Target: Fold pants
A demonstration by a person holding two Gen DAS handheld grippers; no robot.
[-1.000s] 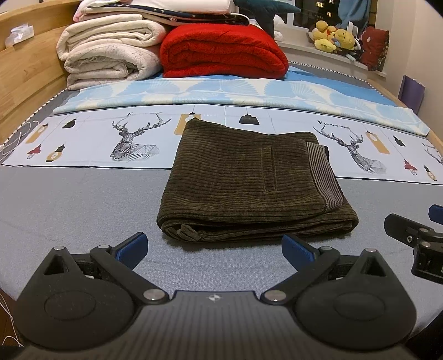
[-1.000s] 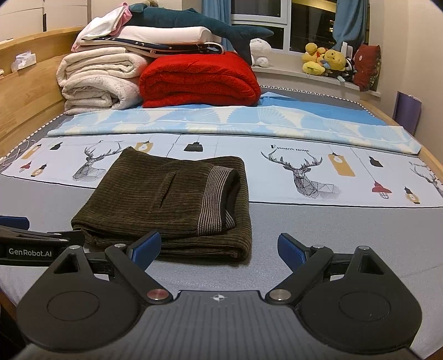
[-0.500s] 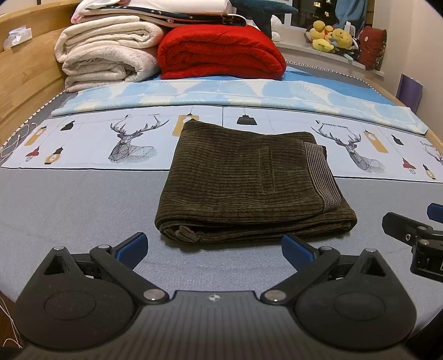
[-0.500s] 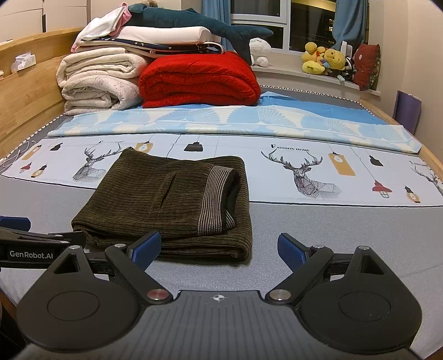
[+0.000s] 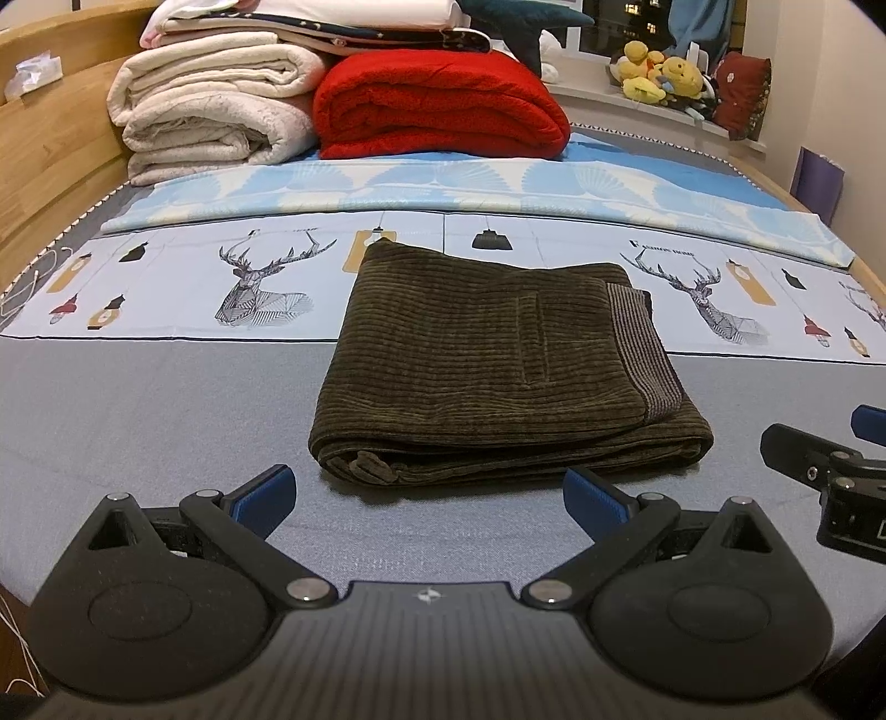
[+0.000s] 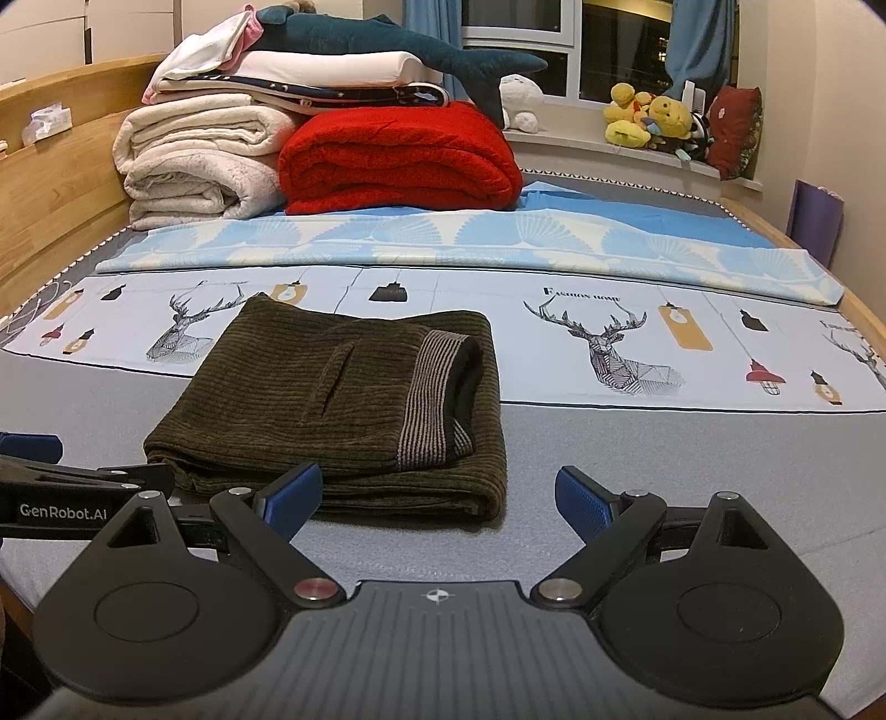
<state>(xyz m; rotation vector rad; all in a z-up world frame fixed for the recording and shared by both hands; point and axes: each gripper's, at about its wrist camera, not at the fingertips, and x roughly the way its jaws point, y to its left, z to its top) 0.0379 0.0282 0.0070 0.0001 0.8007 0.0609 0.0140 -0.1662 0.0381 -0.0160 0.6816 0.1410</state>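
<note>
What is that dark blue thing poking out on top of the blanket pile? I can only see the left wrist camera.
Observer: It is a plush shark, lying lengthwise along the top of the stacked bedding.
Operator: Is my other gripper open?
Observer: Yes. The right gripper is wide open and holds nothing.
Operator: Is the stripy band on the pants lying flat?
Observer: Not quite. Seen from the right, the striped waistband on the pants gapes a little, and a dark lining shows inside it.
</note>
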